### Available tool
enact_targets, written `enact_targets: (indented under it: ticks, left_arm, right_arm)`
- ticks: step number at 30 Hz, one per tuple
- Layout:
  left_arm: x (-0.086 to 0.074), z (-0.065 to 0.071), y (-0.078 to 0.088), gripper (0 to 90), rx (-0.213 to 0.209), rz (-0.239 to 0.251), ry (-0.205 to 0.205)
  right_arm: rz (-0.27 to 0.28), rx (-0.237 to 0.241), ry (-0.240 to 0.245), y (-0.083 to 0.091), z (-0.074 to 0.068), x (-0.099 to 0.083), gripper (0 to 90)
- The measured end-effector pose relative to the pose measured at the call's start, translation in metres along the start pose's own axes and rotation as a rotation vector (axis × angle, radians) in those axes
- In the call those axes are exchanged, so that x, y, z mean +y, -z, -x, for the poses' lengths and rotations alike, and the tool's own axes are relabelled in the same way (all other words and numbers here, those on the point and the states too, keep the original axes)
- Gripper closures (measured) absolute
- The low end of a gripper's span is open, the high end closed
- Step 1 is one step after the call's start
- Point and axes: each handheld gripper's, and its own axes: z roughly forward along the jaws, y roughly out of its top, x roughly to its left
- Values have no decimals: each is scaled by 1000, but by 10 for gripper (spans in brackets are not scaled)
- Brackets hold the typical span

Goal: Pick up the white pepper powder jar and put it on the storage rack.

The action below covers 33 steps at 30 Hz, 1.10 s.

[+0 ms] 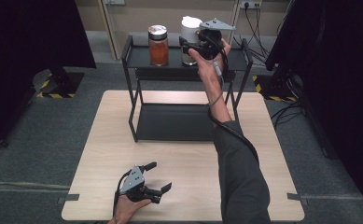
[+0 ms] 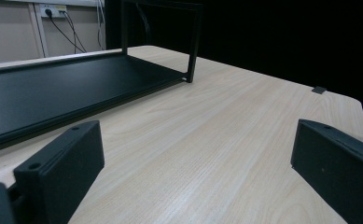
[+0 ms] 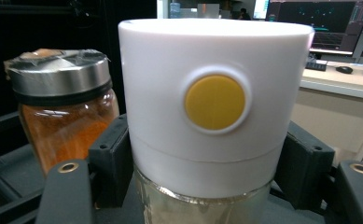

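R. arm: stretched fwd and up to top tier of black rack [image 1: 142, 56]. Right gripper [image 1: 191, 46] is set round white-capped jar [image 1: 189, 29], jaws against both sides below cap w/ yellow disc [image 3: 215, 102]; jar is seen on top shelf, R. of orange jar [image 1: 158, 45], just beside it.
L. hand [image 1: 127, 208]: rested low at near edge of table [image 1: 263, 186]. Left gripper [image 1: 159, 177] is spread wide, nothing held; bare wood ahead to rack's lower shelf [image 2: 53, 93].

Lab or recording studio, black curtains [image 1: 25, 32] on both sides, grey carpet floor [image 1: 53, 135], hazard-striped stand bases [image 1: 53, 88], wall sockets with trailing cables [image 1: 258, 23], computer monitors [image 3: 319, 23] on a desk [image 3: 347, 79] behind.
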Motion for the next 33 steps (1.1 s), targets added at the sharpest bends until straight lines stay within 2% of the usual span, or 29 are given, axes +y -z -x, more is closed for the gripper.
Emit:
enact_targets:
  ticks: [12,14,16,20,24,26,33]
  left_arm:
    - [0,0,0,20,3,2,-1]
    - [0,0,1,20,3,3,-1]
    - [0,0,0,20,3,2,-1]
    - [0,1,0,20,5,1,-5]
    - [0,0,0,20,7,2,1]
    - [0,0,0,20,8,1,2]
    - [0,0,0,20,7,0,3]
  right_arm:
    - [21,5,0,1,2,-7,296]
    - [19,-1,-5,2,2,-6,187]
    - [10,-1,-17,4,3,-4,123]
    - [-13,10,-20,8,8,0,41]
    - [-23,20,-27,13,11,-1,4]
    - [-15,18,-40,17,11,-4,4]
    - [4,49,-40,29,13,-12,4]
